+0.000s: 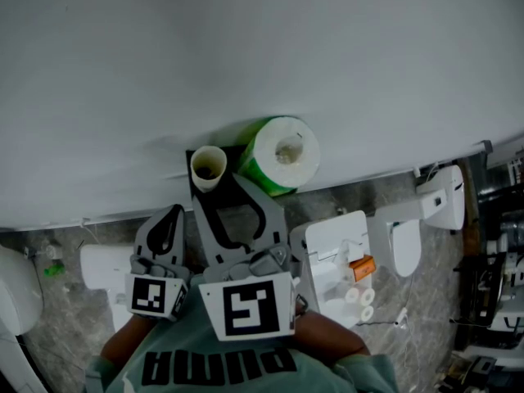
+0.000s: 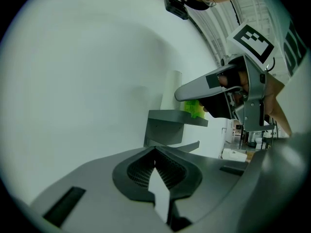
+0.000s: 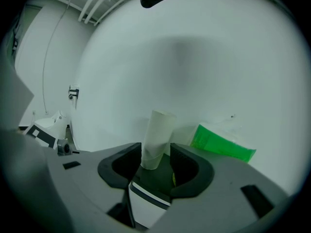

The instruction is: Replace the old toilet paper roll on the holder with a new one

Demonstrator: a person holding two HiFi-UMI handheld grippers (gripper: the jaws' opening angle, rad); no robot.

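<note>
Head view: black holder [image 1: 232, 158] noted against the white wall [image 1: 246, 56]. Empty cardboard tube [image 1: 208, 167] upright on the left part of the holder. New paper roll [image 1: 284, 155] in green wrap on the right part of the holder, just beside the tube. Right gripper [image 1: 219, 188] reaching in to the holder at the tube. Left gripper [image 1: 174, 210] off the holder, to its lower left.

Left gripper view: left gripper [image 2: 155, 152] closed, pads meeting, nothing between them. Holder [image 2: 177, 118] ahead, with the tube [image 2: 172, 86] above it. Right gripper [image 2: 181, 95] over the holder.

Right gripper view: right gripper [image 3: 155, 159] closed on the lower end of the tube [image 3: 158, 135], one pad at each side. Roll [image 3: 221, 142] lying to the tube's right.
</note>
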